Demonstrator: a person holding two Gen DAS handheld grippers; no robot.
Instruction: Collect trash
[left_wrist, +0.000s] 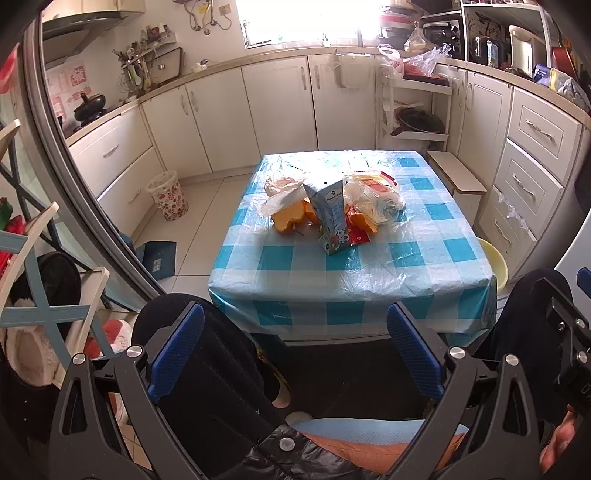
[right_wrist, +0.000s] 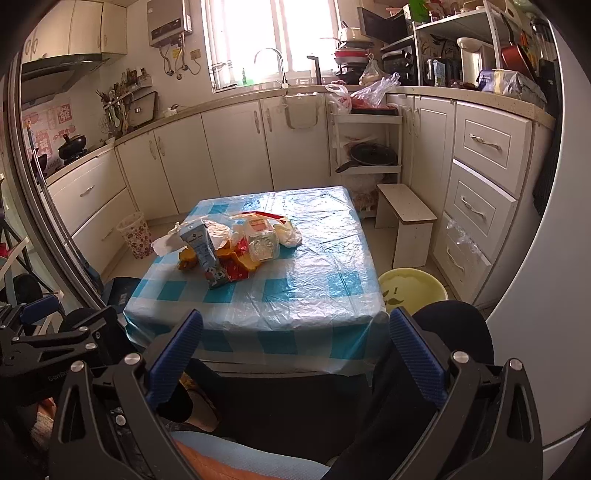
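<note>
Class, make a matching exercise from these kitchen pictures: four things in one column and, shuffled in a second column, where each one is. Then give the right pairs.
Things
1. milk carton
2. flowered wastebasket
3. yellow basin
4. black pan

Places
A. on the white rack's shelf
B. on the floor by the drawers, left of the table
C. in the trash pile on the checked tablecloth
D. on the floor at the table's right corner

Pairs: 1-C, 2-B, 3-D, 4-A
</note>
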